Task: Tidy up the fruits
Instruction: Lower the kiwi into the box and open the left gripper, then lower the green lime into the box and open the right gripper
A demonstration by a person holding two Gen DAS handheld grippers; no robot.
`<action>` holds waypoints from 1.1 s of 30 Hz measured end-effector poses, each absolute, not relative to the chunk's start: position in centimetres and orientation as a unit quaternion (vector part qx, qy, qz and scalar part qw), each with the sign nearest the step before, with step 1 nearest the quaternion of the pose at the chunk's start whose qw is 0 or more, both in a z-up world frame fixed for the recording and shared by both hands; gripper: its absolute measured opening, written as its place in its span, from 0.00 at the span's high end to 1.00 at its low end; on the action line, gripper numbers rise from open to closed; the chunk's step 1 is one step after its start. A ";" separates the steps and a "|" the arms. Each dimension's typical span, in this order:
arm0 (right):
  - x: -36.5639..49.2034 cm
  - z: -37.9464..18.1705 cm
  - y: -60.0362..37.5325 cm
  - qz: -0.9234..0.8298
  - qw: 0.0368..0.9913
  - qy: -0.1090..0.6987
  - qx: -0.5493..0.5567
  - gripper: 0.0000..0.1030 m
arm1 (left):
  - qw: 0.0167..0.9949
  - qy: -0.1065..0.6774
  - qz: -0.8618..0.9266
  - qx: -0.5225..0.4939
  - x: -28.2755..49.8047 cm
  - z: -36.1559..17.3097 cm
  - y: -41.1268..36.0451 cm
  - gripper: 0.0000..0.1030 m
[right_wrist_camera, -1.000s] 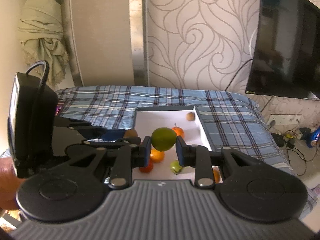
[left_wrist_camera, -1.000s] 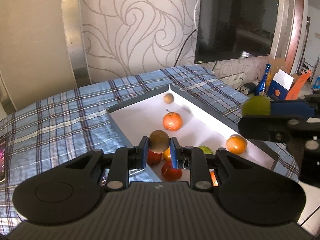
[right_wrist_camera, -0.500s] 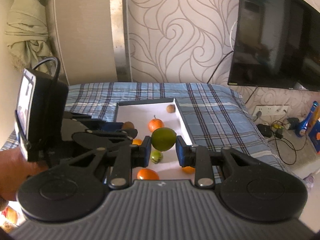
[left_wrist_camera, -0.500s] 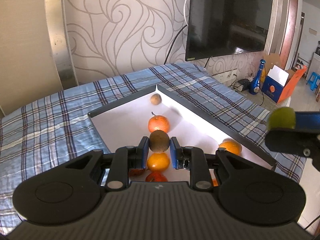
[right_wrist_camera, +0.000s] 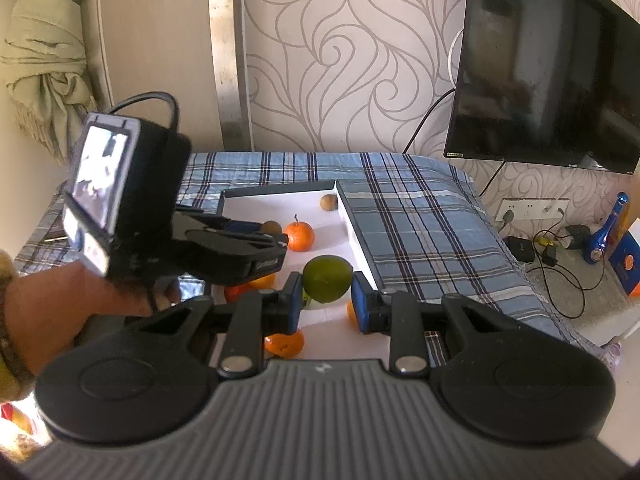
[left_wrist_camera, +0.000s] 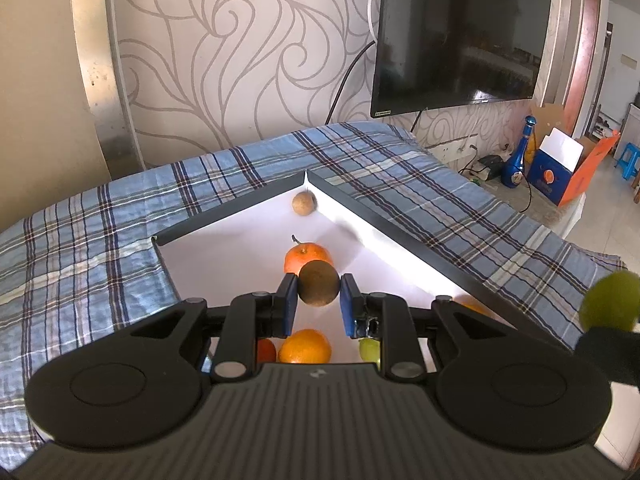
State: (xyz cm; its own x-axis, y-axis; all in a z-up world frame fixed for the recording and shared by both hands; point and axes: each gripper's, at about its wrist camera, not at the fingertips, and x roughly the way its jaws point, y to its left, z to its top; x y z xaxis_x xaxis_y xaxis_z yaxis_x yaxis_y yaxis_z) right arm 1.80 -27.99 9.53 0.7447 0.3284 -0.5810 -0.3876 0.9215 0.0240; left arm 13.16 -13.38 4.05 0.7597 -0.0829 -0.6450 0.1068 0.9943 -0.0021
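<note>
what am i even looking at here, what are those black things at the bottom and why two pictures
There is no robot here. A person holds a two-finger tool in each hand, and each tool has a wide-angle camera looking forward along its fingers, so you get one picture per tool. The black shape at the bottom of each picture is the tool itself.

In the left camera's picture, the left hand-held gripper is shut on a brown kiwi. In the right camera's picture, the right hand-held gripper is shut on a green citrus fruit. The person's left hand and its tool also show there.

Below them lies a shallow white-lined tray on a blue plaid cloth. In the tray are several oranges, one with a stem, a small brown fruit in the far corner, and a small green fruit.
</note>
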 end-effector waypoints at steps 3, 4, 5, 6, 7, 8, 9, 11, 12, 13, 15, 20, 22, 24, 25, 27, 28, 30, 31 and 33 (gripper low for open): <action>1.8 9.5 -28.0 0.190 0.932 0.303 -0.050 0.72 | 0.937 0.344 -0.051 0.016 13.4 3.9 -13.5 0.74; 1.8 9.5 -28.0 0.190 0.932 0.304 -0.051 0.72 | 0.937 0.345 -0.052 0.016 13.5 3.8 -13.5 0.74; 1.8 9.4 -28.0 0.190 0.932 0.304 -0.051 0.72 | 0.937 0.346 -0.051 0.016 13.6 3.7 -13.5 0.74; 1.8 9.4 -28.0 0.190 0.932 0.305 -0.052 0.72 | 0.937 0.346 -0.051 0.017 13.7 3.6 -13.5 0.74; 1.7 9.4 -27.9 0.190 0.932 0.305 -0.053 0.72 | 0.936 0.348 -0.050 0.017 13.8 3.4 -13.5 0.74; 1.7 9.4 -27.8 0.190 0.932 0.305 -0.053 0.72 | 0.936 0.349 -0.048 0.017 13.9 3.4 -13.5 0.74; 1.7 9.4 -27.8 0.190 0.931 0.306 -0.054 0.72 | 0.935 0.350 -0.048 0.017 14.0 3.2 -13.5 0.74; 1.7 9.4 -27.7 0.190 0.931 0.306 -0.054 0.72 | 0.934 0.353 -0.046 0.018 14.4 3.0 -13.4 0.74; 1.7 9.4 -27.6 0.190 0.931 0.306 -0.055 0.72 | 0.934 0.355 -0.046 0.018 14.5 2.9 -13.4 0.74; 1.6 9.4 -27.5 0.190 0.931 0.307 -0.056 0.72 | 0.933 0.355 -0.045 0.019 14.7 2.9 -13.4 0.74; 1.6 9.4 -27.4 0.191 0.930 0.308 -0.057 0.72 | 0.933 0.356 -0.043 0.021 14.9 2.8 -13.4 0.74; 1.7 9.3 -27.2 0.191 0.930 0.310 -0.057 0.72 | 0.933 0.355 -0.045 0.027 14.9 2.8 -13.6 0.73; 1.8 9.2 -27.0 0.191 0.929 0.311 -0.057 0.72 | 0.934 0.354 -0.045 0.027 14.9 2.9 -13.6 0.73; 1.9 9.1 -27.0 0.192 0.929 0.312 -0.057 0.72 | 0.935 0.352 -0.046 0.028 14.7 3.1 -13.5 0.73; 2.0 9.1 -26.9 0.192 0.929 0.312 -0.057 0.72 | 0.935 0.350 -0.046 0.028 14.6 3.2 -13.4 0.73; 2.2 8.9 -26.8 0.194 0.928 0.313 -0.057 0.72 | 0.936 0.348 -0.045 0.024 14.3 3.5 -13.2 0.73; 2.3 8.8 -26.8 0.194 0.928 0.314 -0.057 0.72 | 0.936 0.347 -0.045 0.022 14.2 3.7 -13.1 0.73; 2.7 8.5 -26.6 0.196 0.926 0.316 -0.058 0.72 | 0.938 0.344 -0.043 0.019 13.8 4.1 -12.8 0.73; 2.9 8.3 -26.5 0.198 0.925 0.318 -0.059 0.72 | 0.938 0.343 -0.041 0.018 13.5 4.3 -12.5 0.73; 3.4 8.0 -26.3 0.202 0.924 0.320 -0.059 0.72 | 0.940 0.340 -0.038 0.015 13.0 4.6 -12.1 0.73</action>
